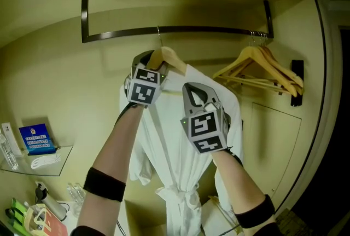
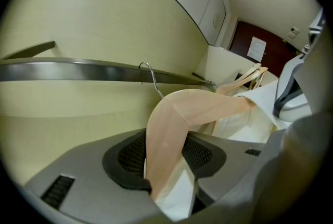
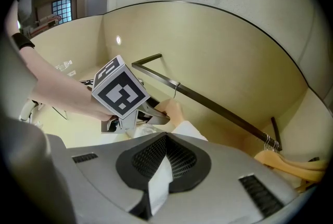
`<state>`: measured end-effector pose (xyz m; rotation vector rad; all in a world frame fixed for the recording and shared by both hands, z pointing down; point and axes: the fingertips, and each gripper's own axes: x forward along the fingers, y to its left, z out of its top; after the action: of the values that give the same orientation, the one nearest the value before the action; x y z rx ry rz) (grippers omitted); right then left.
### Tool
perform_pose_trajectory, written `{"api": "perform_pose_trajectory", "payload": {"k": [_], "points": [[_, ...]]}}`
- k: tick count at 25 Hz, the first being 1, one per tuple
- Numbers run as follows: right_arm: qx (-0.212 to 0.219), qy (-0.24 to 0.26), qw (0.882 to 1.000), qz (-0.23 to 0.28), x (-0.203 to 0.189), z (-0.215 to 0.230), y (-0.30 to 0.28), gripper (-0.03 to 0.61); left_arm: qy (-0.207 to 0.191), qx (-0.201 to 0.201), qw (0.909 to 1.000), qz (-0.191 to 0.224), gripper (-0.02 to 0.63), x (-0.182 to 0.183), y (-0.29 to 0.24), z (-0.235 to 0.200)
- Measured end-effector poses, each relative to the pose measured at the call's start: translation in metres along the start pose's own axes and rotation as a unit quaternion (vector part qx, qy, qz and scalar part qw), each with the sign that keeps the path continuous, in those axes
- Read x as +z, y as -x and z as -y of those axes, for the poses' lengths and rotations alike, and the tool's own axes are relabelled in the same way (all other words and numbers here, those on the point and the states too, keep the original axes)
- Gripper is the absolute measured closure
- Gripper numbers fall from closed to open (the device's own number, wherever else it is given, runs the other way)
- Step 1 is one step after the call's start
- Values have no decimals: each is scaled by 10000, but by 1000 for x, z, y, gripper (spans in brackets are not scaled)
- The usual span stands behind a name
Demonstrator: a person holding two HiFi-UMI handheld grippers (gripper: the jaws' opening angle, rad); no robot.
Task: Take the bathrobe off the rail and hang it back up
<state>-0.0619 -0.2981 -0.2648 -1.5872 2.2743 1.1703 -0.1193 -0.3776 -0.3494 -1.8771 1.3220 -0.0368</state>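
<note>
Head view, starting far left: a glass shelf juts from the cream wall, with a blue booklet propped on it. Moving right, the left forearm climbs steeply, a black band round it. The left gripper is tipped upward, just under the dark metal rail.

Left gripper view settles the grip: the jaws are clamped on one shoulder of the wooden hanger, and white cloth is caught beneath the wood. The hanger's wire hook sits right at the rail. Whether it bears on the bar or hangs just clear of it, I cannot tell.

Centre now. The white bathrobe is draped on that hanger and falls straight down between the two arms. Its belt is knotted low at the front.

On to the right. The right forearm also angles upward, and the right gripper sits a little lower than the left one, against the robe's upper right side. Right gripper view shows its jaws pinched tight on a fold of the robe's white fabric.

Far right, a cluster of bare spare hangers hangs at the rail's end, well apart from the robe. The rail's bracket arms run back into the cream wall.
</note>
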Motion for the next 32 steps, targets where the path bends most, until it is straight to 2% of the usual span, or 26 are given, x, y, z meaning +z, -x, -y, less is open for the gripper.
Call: {"api": "perform_pose_trajectory", "payload": {"k": [4, 9, 14, 16, 18, 22, 24, 28, 32], "points": [[-15, 3, 10000, -43, 1, -2, 1, 554, -263, -19, 9996, -16, 426, -5, 4, 0], [-136, 41, 9999, -29, 8, 0, 7, 554, -609, 152, 9980, 67, 419, -1, 19, -1], [-271, -73, 9996, -17, 9, 2, 29, 554, -857, 223, 9960, 144, 414, -13, 62, 20], [-283, -164, 9995, -12, 7, -4, 44, 554, -639, 196, 9977, 145, 416, -27, 90, 33], [-215, -229, 9995, -73, 0, -16, 63, 554, -256, 225, 9994, 97, 427, -42, 122, 48], [3, -252, 9989, -399, -32, -51, 104, 554, 49, 207, 9997, -130, 556, -80, 180, 78], [127, -326, 9972, -659, -59, -74, 125, 554, 276, 182, 9987, -375, 595, -110, 208, 92], [464, -630, 9875, -1371, -125, -124, 175, 554, 956, 54, 9896, -1078, 614, -171, 264, 132], [821, -1074, 9741, -1814, -169, -162, 229, 554, 1421, 52, 9753, -1692, 613, -197, 325, 176]]}}
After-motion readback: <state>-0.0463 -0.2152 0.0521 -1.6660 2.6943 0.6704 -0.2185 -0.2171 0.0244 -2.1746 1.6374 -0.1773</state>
